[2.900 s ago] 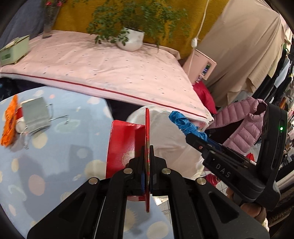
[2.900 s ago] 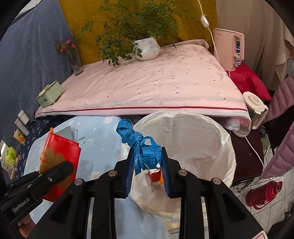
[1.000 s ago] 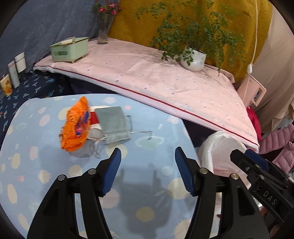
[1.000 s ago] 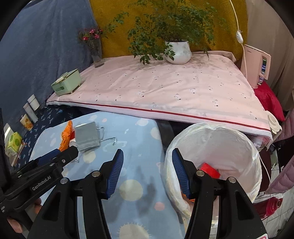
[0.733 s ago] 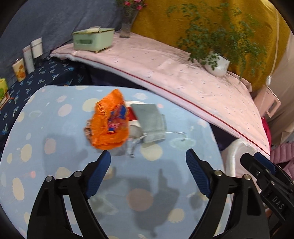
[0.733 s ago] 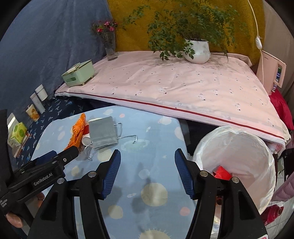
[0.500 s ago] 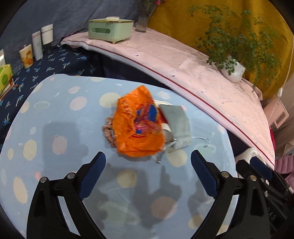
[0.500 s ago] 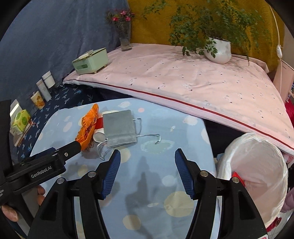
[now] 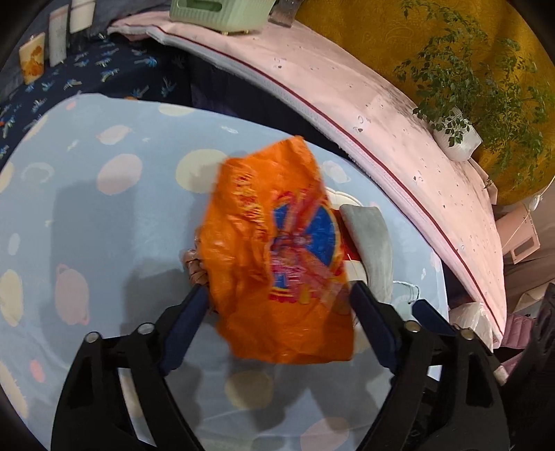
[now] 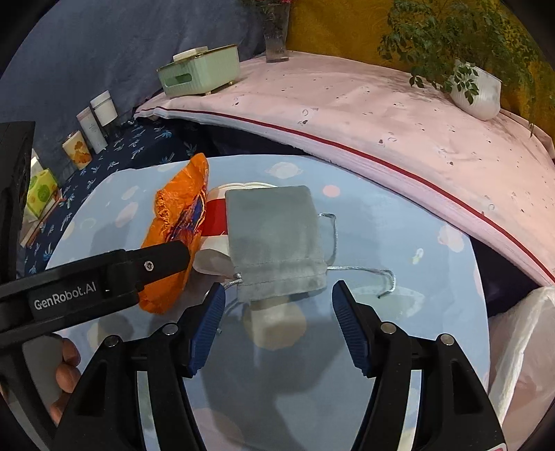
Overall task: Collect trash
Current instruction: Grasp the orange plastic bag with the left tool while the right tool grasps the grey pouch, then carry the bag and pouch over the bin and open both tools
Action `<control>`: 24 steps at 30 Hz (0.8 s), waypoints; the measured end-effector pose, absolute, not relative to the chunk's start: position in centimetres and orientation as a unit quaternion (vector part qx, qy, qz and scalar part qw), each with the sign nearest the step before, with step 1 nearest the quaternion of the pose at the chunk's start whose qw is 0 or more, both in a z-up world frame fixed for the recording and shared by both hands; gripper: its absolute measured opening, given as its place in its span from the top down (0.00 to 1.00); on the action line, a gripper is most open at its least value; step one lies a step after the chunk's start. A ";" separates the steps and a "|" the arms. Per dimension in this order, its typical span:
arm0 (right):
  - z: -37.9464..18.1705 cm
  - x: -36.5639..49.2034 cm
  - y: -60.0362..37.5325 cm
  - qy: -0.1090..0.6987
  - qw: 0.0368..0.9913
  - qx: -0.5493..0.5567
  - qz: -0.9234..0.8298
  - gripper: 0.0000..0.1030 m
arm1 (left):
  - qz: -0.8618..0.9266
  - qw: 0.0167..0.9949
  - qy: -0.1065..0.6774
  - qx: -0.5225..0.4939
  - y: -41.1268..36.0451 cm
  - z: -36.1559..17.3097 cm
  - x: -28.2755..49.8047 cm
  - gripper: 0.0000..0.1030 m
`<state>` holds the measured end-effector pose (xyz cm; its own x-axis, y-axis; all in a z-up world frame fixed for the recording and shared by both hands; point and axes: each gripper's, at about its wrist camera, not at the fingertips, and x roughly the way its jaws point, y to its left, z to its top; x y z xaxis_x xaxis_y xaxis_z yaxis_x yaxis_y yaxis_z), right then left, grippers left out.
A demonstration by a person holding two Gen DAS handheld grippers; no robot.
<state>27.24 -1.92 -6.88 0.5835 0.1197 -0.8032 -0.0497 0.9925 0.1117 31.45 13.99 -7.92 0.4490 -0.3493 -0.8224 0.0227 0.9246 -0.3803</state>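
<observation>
An orange plastic wrapper [image 9: 277,256] lies crumpled on the blue dotted table [image 9: 104,222], on top of a red and white cup. My left gripper [image 9: 277,305] is open, its fingers on either side of the wrapper's near end. The wrapper also shows in the right wrist view [image 10: 177,229]. A grey drawstring pouch [image 10: 274,243] lies beside it, partly on the red and white cup [image 10: 215,222]. My right gripper [image 10: 277,312] is open, just short of the pouch's near edge. The white trash bag [image 10: 523,350] is at the table's right edge.
A pink-covered bed [image 10: 381,114] runs behind the table, with a green tissue box [image 10: 199,74], a vase [image 10: 275,31] and a potted plant [image 10: 475,90] on it. Several small containers [image 10: 86,132] stand on a dark blue cloth at left.
Both grippers have let go of the red card and blue tape, swung left from the trash bag and closed in on the table. The left now straddles the orange wrapper, the right faces the pouch.
</observation>
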 end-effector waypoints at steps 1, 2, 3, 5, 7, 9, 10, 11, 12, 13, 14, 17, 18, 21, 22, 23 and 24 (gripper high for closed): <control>-7.2 27.6 -1.8 0.455 0.888 0.038 0.049 0.40 | -0.114 0.834 0.515 -0.163 14.1 -8.2 31.7 0.31; -7.4 27.9 -1.6 0.455 0.888 0.038 0.049 0.40 | -0.115 0.834 0.514 -0.165 14.2 -8.3 31.8 0.32; -7.7 28.2 -1.5 0.456 0.888 0.037 0.050 0.40 | -0.117 0.834 0.513 -0.166 14.2 -8.3 31.8 0.34; -8.2 28.7 -1.3 0.458 0.887 0.035 0.051 0.40 | -0.125 0.836 0.508 -0.166 14.2 -8.2 31.8 0.41; -8.6 29.0 -1.2 0.461 0.885 0.035 0.054 0.41 | -0.131 0.838 0.504 -0.166 14.3 -8.0 31.7 0.49; -9.0 29.1 -1.2 0.462 0.884 0.037 0.056 0.49 | -0.138 0.837 0.502 -0.168 14.4 -7.9 31.7 0.62; -9.2 29.2 -1.2 0.466 0.882 0.042 0.062 0.56 | -0.141 0.837 0.502 -0.169 14.4 -7.8 31.6 0.66; -9.4 29.2 -1.2 0.469 0.880 0.046 0.065 0.67 | -0.144 0.835 0.502 -0.172 14.4 -7.9 31.6 0.74; -9.5 29.2 -1.2 0.472 0.878 0.046 0.067 0.73 | -0.147 0.833 0.504 -0.174 14.5 -8.0 31.7 0.81; -9.6 29.2 -1.1 0.472 0.878 0.044 0.067 0.74 | -0.148 0.831 0.506 -0.177 14.5 -8.2 31.6 0.83; -9.5 29.1 -1.1 0.472 0.878 0.043 0.068 0.78 | -0.148 0.831 0.505 -0.177 14.6 -8.2 31.6 0.84; -9.3 28.5 -1.2 0.471 0.878 0.044 0.071 0.85 | -0.153 0.833 0.502 -0.174 14.4 -8.0 31.0 0.91; -9.1 28.2 -1.4 0.469 0.879 0.045 0.071 0.87 | -0.154 0.834 0.501 -0.173 14.4 -7.8 30.8 0.94; -8.2 27.3 -2.0 0.461 0.883 0.056 0.071 0.89 | -0.158 0.838 0.495 -0.167 14.1 -7.1 30.0 0.94; -7.9 26.9 -2.3 0.457 0.884 0.060 0.069 0.89 | -0.159 0.840 0.493 -0.166 13.9 -6.7 29.6 0.94; -7.4 26.5 -2.6 0.454 0.886 0.065 0.068 0.89 | -0.159 0.841 0.490 -0.163 13.8 -6.4 29.4 0.94; -7.0 26.2 -2.9 0.450 0.888 0.068 0.066 0.90 | -0.160 0.843 0.487 -0.160 13.7 -6.1 29.0 0.94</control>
<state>26.21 -2.92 -7.03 0.5862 0.1777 -0.7904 -0.0553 0.9822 0.1797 29.03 13.66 -6.07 0.4733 -0.4267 -0.7706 0.1140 0.8971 -0.4268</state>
